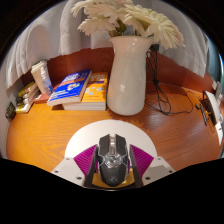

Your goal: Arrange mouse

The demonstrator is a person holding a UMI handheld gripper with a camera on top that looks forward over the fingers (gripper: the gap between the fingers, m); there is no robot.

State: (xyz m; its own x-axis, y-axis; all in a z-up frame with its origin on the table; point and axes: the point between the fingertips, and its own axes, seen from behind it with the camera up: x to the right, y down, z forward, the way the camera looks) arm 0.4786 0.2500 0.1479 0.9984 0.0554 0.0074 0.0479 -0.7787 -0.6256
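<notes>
A black and grey computer mouse (112, 158) sits between my gripper's (113, 156) two fingers, its nose pointing away from me. The magenta pads (86, 160) press against both of its sides, so the gripper is shut on it. Under and just ahead of the mouse lies a round white mat (112, 129) on the wooden table (50, 130). I cannot tell whether the mouse rests on the mat or is held just above it. The mouse's rear end is hidden.
A tall white vase (127, 75) with white flowers (130, 18) stands just beyond the mat. Books (78, 89) lie to its left, with more small items at the far left (24, 98). Black cables (170, 98) run along the table to the right of the vase.
</notes>
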